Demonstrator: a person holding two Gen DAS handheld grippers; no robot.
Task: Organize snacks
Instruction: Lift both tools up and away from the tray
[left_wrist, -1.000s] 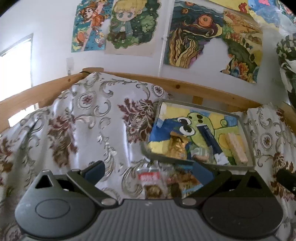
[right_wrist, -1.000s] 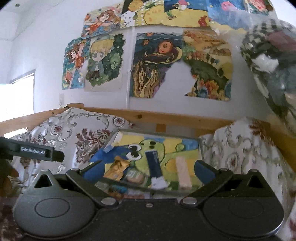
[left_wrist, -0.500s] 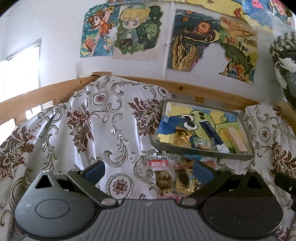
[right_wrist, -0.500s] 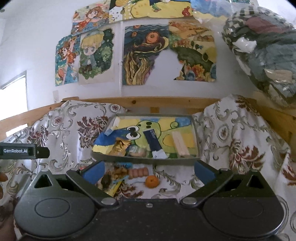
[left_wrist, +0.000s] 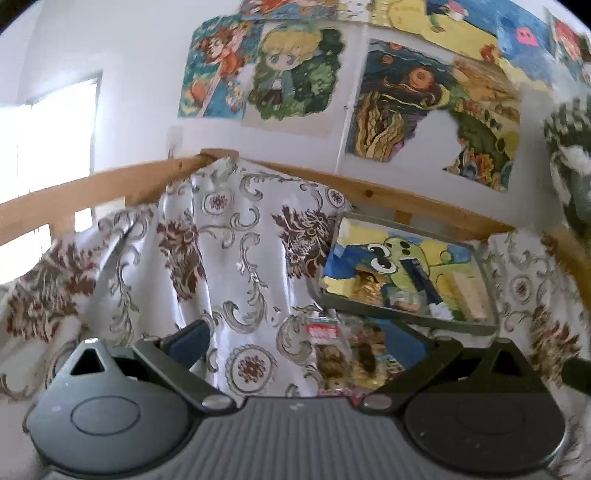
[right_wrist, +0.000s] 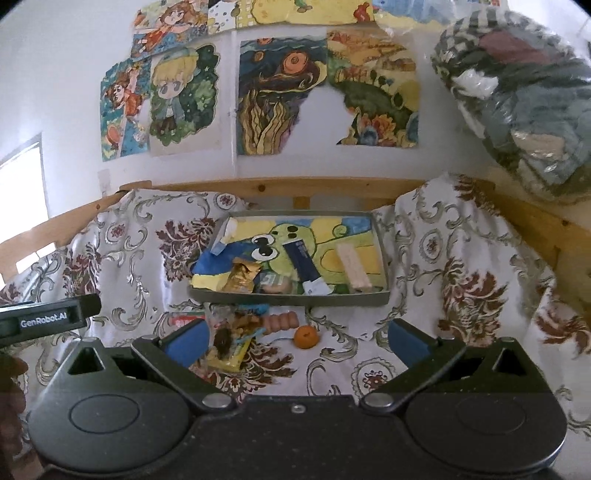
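1. Your left tongs (left_wrist: 299, 341) stand with their jaws wide apart and nothing between them, above the patterned cloth (left_wrist: 221, 258).
2. Your right tongs (right_wrist: 297, 334) are likewise spread wide and hold nothing; the body of the left tool shows at the left edge of the right wrist view.
3. The tray (right_wrist: 380, 295), lined with a frog picture, lies on the cloth near the wooden rail (right_wrist: 280, 184).
4. Inside the tray, along its near side, you can see a gold wrapper (right_wrist: 242, 275), a small clear-wrapped snack (right_wrist: 273, 282), a dark blue bar (right_wrist: 303, 258) and a pale wafer bar (right_wrist: 352, 266).
5. Loose snacks lie on the cloth just in front of the tray: a red-labelled clear packet (left_wrist: 325, 345), a yellow packet (right_wrist: 229, 349), a sausage-like stick (right_wrist: 282, 321) and a small orange (right_wrist: 306, 336).
6. The orange sits apart from the tray, between the right tongs' two fingers as that camera sees it.
7. Painted pictures (right_wrist: 280, 99) hang on the wall above the rail; a bundle of checked fabric in plastic (right_wrist: 517, 96) fills the upper right.
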